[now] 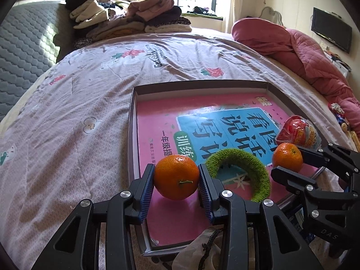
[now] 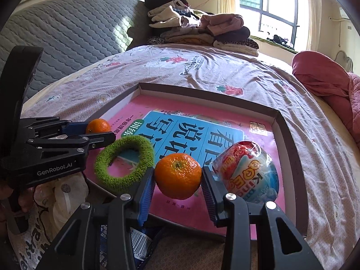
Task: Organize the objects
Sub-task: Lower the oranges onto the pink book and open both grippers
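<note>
My left gripper (image 1: pixel 176 177) is shut on a tangerine (image 1: pixel 176 176), held just above the near left part of a shallow box tray (image 1: pixel 132 121). A pink book (image 1: pixel 155 117) lines the tray. My right gripper (image 2: pixel 178 176) is shut on a second tangerine (image 2: pixel 178 175) over the tray's near middle. Each gripper shows in the other's view: the right gripper (image 1: pixel 290 163) with its tangerine (image 1: pixel 286 159), the left gripper (image 2: pixel 99 132) with its tangerine (image 2: pixel 98 126). Between them a green fuzzy ring (image 2: pixel 124 164) lies on the book. A wrapped snack bag (image 2: pixel 247 171) rests right of the right gripper.
The tray (image 2: pixel 290 139) lies on a bed with a printed lilac sheet (image 1: pixel 74 103). Folded clothes (image 1: pixel 126 20) are stacked at the head. A red quilt (image 1: pixel 299 49) is bunched on the right. Bags (image 2: pixel 56 193) sit below the tray's near edge.
</note>
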A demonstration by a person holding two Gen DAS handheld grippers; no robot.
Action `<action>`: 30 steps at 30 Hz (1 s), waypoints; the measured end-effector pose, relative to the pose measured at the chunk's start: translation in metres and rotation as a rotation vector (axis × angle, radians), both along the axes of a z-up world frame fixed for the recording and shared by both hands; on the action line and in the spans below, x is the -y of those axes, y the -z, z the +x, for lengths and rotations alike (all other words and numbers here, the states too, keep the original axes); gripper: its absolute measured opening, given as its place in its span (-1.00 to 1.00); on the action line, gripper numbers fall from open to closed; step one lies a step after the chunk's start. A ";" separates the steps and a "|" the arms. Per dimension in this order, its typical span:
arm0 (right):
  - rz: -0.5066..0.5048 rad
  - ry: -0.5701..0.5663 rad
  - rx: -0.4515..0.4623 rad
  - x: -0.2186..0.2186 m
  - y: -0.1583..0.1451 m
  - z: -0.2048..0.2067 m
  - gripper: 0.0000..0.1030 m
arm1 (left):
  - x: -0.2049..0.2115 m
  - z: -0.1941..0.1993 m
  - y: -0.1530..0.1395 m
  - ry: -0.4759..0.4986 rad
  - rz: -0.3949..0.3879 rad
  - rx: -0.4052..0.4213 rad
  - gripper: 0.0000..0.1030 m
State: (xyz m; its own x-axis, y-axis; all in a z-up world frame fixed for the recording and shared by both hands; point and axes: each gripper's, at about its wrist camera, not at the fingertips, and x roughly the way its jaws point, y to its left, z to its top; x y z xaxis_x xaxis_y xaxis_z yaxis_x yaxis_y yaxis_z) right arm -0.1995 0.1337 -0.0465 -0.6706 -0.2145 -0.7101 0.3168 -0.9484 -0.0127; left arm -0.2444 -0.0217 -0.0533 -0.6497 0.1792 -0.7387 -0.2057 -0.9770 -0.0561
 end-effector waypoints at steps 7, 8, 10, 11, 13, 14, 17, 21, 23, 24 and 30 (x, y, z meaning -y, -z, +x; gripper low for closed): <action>-0.027 0.016 0.040 -0.005 0.001 -0.004 -0.19 | -0.003 0.005 -0.001 0.009 -0.030 0.007 -0.23; -0.035 0.016 0.050 -0.006 0.001 -0.005 -0.19 | -0.003 0.005 0.000 0.010 -0.030 0.011 -0.23; -0.058 0.018 0.073 -0.008 0.002 -0.006 -0.19 | -0.005 0.006 0.000 0.012 -0.042 0.012 -0.23; -0.072 0.021 0.085 -0.010 0.003 -0.008 -0.19 | -0.006 0.007 0.000 0.015 -0.050 0.011 -0.23; -0.080 0.029 0.094 -0.011 0.003 -0.009 -0.19 | -0.009 0.008 0.001 0.032 -0.046 0.016 -0.23; -0.077 0.031 0.093 -0.011 0.003 -0.009 -0.19 | -0.010 0.008 0.002 0.041 -0.037 0.024 -0.23; -0.081 0.041 0.096 -0.012 0.003 -0.008 -0.19 | -0.012 0.009 0.003 0.048 -0.044 0.023 -0.23; -0.061 0.048 0.088 -0.011 0.003 -0.008 -0.19 | -0.011 0.009 0.003 0.045 -0.034 0.026 -0.23; -0.053 0.050 0.083 -0.010 0.002 -0.007 -0.19 | -0.011 0.010 0.003 0.045 -0.036 0.024 -0.23; -0.051 0.050 0.083 -0.010 0.002 -0.007 -0.19 | -0.011 0.009 0.002 0.043 -0.032 0.026 -0.23; -0.067 0.060 0.076 -0.012 -0.002 -0.005 -0.19 | -0.007 0.010 0.000 0.032 -0.012 0.034 -0.22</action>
State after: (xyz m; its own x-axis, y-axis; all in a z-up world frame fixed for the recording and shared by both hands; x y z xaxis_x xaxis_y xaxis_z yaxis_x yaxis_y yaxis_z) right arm -0.2047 0.1459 -0.0442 -0.6285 -0.2244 -0.7448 0.2570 -0.9636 0.0735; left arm -0.2344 -0.0144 -0.0533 -0.6187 0.1905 -0.7622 -0.2348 -0.9706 -0.0520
